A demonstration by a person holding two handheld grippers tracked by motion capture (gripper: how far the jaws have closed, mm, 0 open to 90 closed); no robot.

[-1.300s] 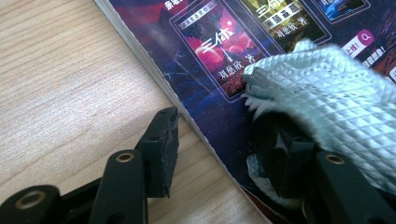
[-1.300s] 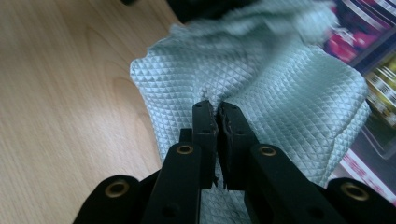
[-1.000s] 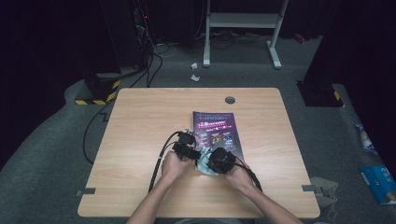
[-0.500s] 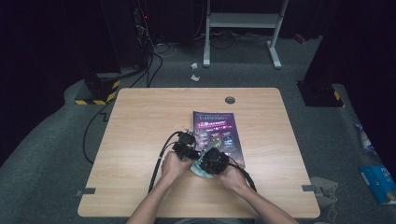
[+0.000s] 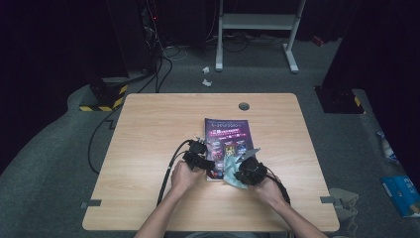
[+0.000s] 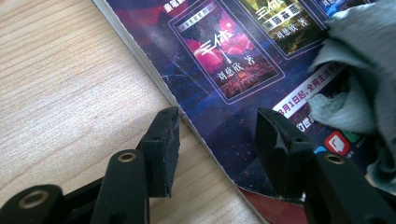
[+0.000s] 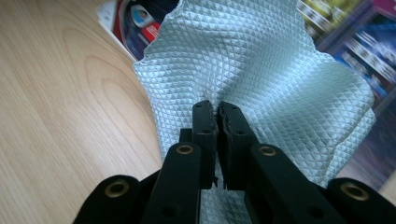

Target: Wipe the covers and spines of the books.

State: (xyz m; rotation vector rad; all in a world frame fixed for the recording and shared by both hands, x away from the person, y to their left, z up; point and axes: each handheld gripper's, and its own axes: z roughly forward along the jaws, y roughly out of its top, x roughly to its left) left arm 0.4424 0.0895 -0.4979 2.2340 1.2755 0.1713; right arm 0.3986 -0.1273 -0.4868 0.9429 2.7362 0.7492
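From above, the left tool (image 5: 199,157) rests at the near left corner of the magazine (image 5: 227,134) on the table (image 5: 148,129); its own view shows the jaws partly apart, astride the magazine's (image 6: 224,60) edge, one over bare wood, one over the cover, gripping nothing; the right tool (image 5: 246,171) is pinched tight on a pale blue cloth (image 5: 234,168); its view reveals the cloth's (image 7: 243,60) quilted weave, draped over the magazine's near end.
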